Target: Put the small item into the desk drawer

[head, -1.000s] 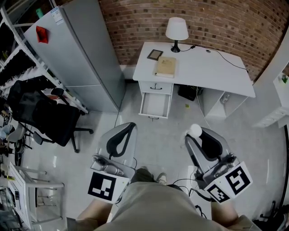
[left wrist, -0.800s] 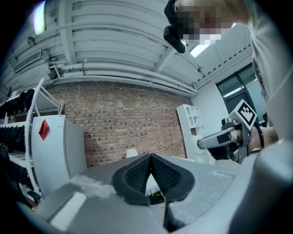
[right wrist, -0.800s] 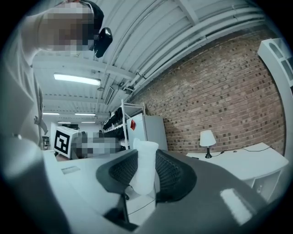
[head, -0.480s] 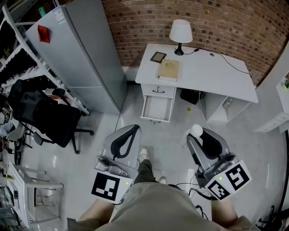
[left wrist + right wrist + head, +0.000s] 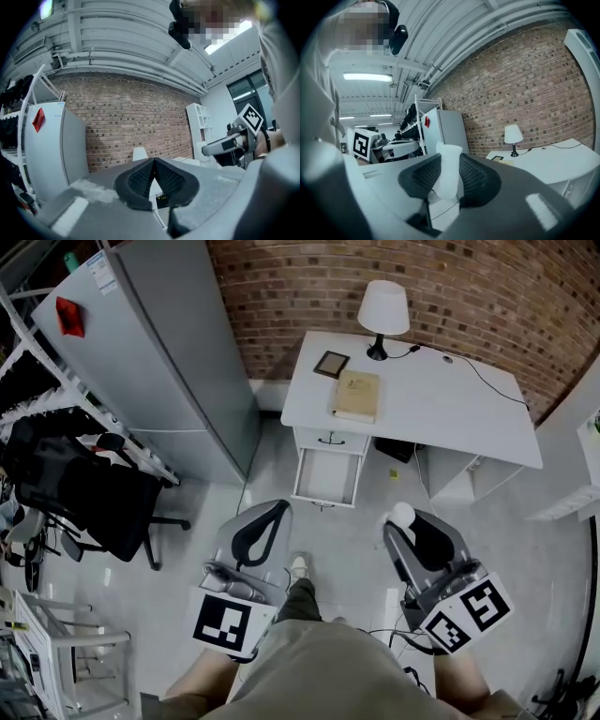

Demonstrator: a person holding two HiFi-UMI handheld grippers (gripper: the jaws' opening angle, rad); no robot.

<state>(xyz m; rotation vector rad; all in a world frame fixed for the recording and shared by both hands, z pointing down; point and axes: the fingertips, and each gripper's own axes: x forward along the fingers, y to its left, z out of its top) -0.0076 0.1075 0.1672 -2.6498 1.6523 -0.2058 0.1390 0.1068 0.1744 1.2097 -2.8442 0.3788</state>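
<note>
The white desk (image 5: pixel 441 399) stands against the brick wall, and its drawer (image 5: pixel 324 476) is pulled open and looks empty. My right gripper (image 5: pixel 405 521) hovers over the floor in front of the desk, shut on a small white item (image 5: pixel 403 514). In the right gripper view the white item (image 5: pixel 448 172) sits upright between the black pads of that right gripper (image 5: pixel 449 180). My left gripper (image 5: pixel 273 513) hangs level with it to the left. In the left gripper view the left gripper (image 5: pixel 153 168) has its pads together with nothing between them.
On the desk are a lamp (image 5: pixel 382 311), a tan book (image 5: pixel 356 396) and a small picture frame (image 5: pixel 331 363). A tall grey cabinet (image 5: pixel 159 352) stands left of the desk, with a black office chair (image 5: pixel 80 493) further left. Cables (image 5: pixel 389 634) lie on the floor by my feet.
The desk and open drawer have slid lower and grown slightly in the head view as I step toward them. Both grippers keep their pose, and the right one's grip is the same.
</note>
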